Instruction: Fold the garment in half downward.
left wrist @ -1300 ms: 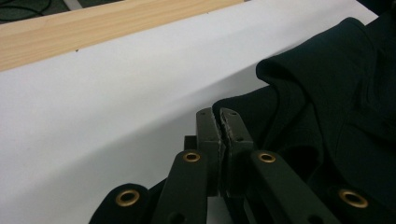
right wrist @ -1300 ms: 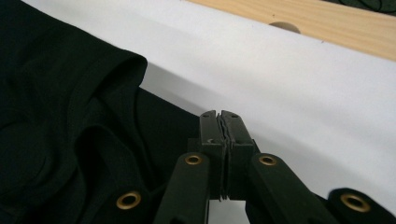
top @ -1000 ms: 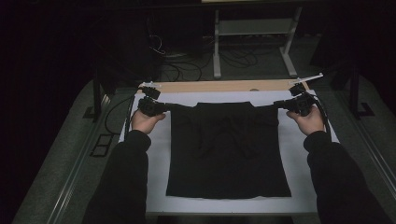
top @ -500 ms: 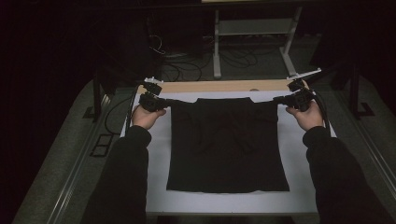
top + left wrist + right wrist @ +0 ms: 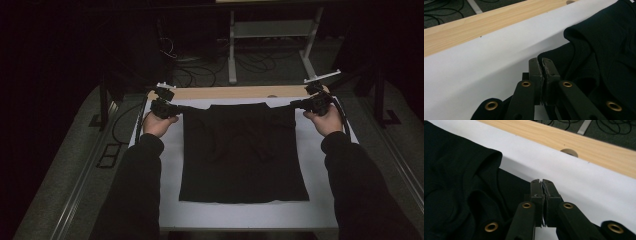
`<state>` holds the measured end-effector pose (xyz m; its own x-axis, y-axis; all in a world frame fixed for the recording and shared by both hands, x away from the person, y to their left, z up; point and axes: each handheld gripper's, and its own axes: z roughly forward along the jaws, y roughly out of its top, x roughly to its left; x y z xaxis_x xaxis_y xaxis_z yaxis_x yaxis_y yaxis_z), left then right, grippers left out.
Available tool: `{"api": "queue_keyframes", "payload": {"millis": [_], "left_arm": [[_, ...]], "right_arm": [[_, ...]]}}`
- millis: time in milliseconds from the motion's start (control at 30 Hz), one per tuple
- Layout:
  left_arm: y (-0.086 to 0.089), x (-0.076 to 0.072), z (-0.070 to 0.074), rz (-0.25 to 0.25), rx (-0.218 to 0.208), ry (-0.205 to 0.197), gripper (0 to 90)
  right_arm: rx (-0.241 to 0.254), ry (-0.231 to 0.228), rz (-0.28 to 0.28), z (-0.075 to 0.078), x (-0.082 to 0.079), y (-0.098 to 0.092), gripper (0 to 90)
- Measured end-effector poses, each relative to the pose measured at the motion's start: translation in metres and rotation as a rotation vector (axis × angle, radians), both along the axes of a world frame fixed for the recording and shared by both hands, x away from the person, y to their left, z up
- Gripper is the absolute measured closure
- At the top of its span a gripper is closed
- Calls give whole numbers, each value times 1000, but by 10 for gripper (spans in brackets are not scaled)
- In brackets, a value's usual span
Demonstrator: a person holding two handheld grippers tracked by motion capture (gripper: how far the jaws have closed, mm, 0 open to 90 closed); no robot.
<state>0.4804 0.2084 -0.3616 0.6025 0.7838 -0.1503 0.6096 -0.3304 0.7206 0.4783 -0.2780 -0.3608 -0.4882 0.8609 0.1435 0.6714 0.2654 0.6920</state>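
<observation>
Your left gripper (image 5: 176,108) and right gripper (image 5: 295,104) each clamp a far corner of the black shirt (image 5: 243,150), which lies flat between them and runs back toward you.

Right gripper (image 5: 542,182): jaws pressed together, over white sheet (image 5: 574,177). Black garment (image 5: 456,185): rumpled, lay left of and beneath the jaws. Wooden table edge (image 5: 599,145): ran behind, with round hole (image 5: 569,152).

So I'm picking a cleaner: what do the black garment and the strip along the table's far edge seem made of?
Black garment: soft matte knit, probably cotton jersey, since it drapes in folds. Far strip: pale wood or wood-look laminate, showing grain lines.
</observation>
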Motion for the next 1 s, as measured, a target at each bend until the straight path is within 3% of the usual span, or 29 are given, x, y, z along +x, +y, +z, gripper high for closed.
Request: {"api": "queue_keyframes", "payload": {"millis": [100,167,333,400,600,667,900,1000], "left_arm": [[-3,0,-3,13,3,6,810],[-4,-1,-4,26,9,8,716],[4,-1,-5,54,-68,54,489],[7,-2,-6,51,-102,68,444],[12,-13,-6,26,-191,28,335],[11,-16,-6,5,-218,36,279],[-2,-26,-6,-59,-230,52,75],[-10,-30,-7,-98,-210,59,0]], "right_arm": [[-7,12,-14,-5,0,1,778],[-5,13,-24,-7,0,1,717],[31,9,-24,-8,-3,-5,602],[46,14,-19,-10,-5,-6,554],[101,21,3,-11,-11,-8,396],[128,19,16,-11,-14,-8,353],[150,18,43,-11,-22,-5,137],[169,7,41,-12,-26,-2,106]]}}
